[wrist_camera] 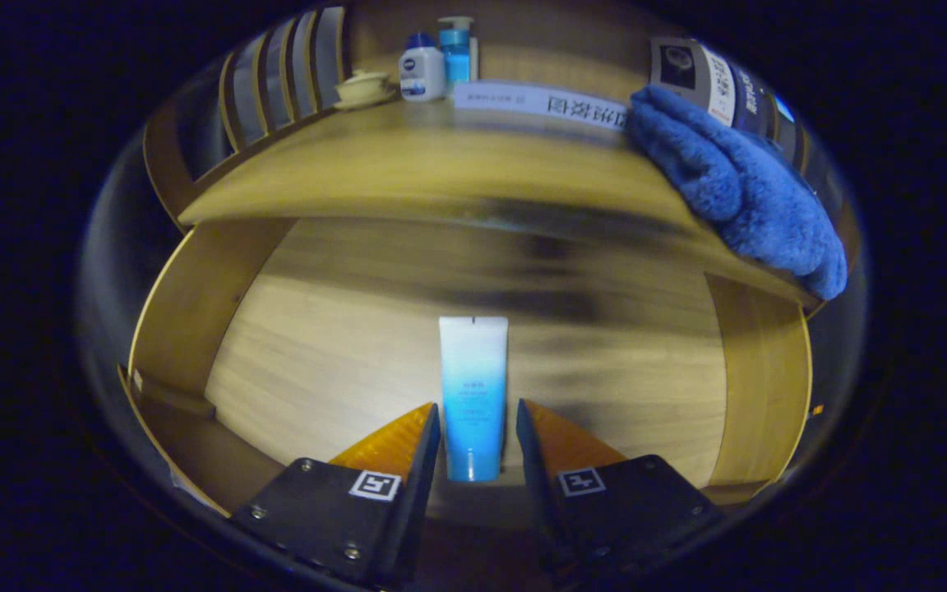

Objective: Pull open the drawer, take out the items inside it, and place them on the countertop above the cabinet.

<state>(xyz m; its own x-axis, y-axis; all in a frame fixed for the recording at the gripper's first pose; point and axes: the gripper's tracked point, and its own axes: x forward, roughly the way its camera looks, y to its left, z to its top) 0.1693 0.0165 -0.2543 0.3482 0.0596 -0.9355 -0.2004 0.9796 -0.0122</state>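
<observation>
Gripper view. Countertop [408,164] runs across at 12 o'clock from the fingers, above the open drawer [317,353].

On the countertop:
- blue fuzzy cloth [736,189] at about 1–2 o'clock, draped over the front edge and hanging down toward the drawer's right wall
- white bottle [422,72] with a blue cap at 12 o'clock, far back
- taller blue bottle [455,48] just beside it, to its right
- small cream cup on a saucer [362,87] near the bottles, at 11 o'clock
- flat white card [539,100] lying at 12–1 o'clock, its right end touching the cloth
- dark box [699,78] behind the cloth, at 1 o'clock
- slatted wooden rack [284,74] at 10–11 o'clock

Nothing sits between the fingers and the tube. The countertop's front edge overhangs the back of the drawer; that part is in shadow and blurred.

The drawer is pulled out, wood floor and both side walls visible. One item seen in it: a white-to-blue tube [473,395], lying lengthwise, white end pointing to 12 o'clock, blue end toward the gripper.

Gripper [478,415]: fingers spread apart, straddling the tube's blue end, left finger at 9 o'clock of it, right finger at 3 o'clock. Small gap on each side, so no press on the tube.
</observation>
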